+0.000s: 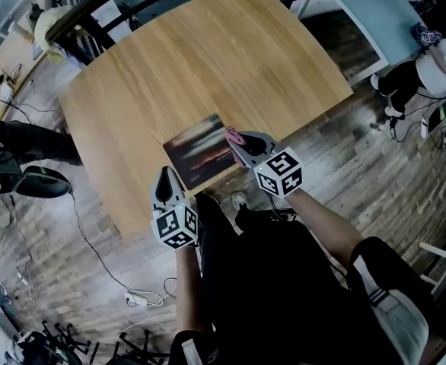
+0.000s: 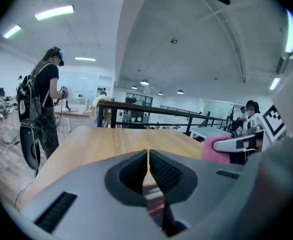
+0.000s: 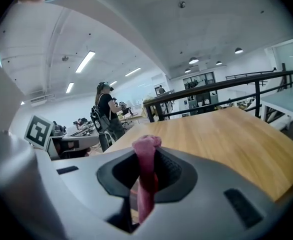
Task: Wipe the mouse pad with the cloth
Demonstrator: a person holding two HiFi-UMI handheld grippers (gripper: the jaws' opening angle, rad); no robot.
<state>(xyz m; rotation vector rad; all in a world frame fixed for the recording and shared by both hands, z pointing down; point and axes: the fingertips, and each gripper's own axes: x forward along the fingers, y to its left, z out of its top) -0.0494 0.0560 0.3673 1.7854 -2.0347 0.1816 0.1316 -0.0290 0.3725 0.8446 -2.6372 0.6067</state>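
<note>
- Bright, even indoor light falls across the wooden table (image 1: 208,67) in the head view, leaving only faint shadows on its top.
- The mouse pad (image 1: 200,152) reads streaked and smeared; the floor at lower left blurs too.
- Fisheye distortion bows the table's edges and bends the room toward the frame's corners.
- In the left gripper view, strip lights (image 2: 54,12) burn near white overhead, and a dark vignette rings the round picture.
- The left gripper (image 2: 148,156) looms grey and soft, too close for focus.
- In the right gripper view, downlights (image 3: 193,60) dot the ceiling; the pink cloth (image 3: 145,144) in the right gripper (image 3: 146,156) is slightly soft, the tabletop behind sharper.
</note>
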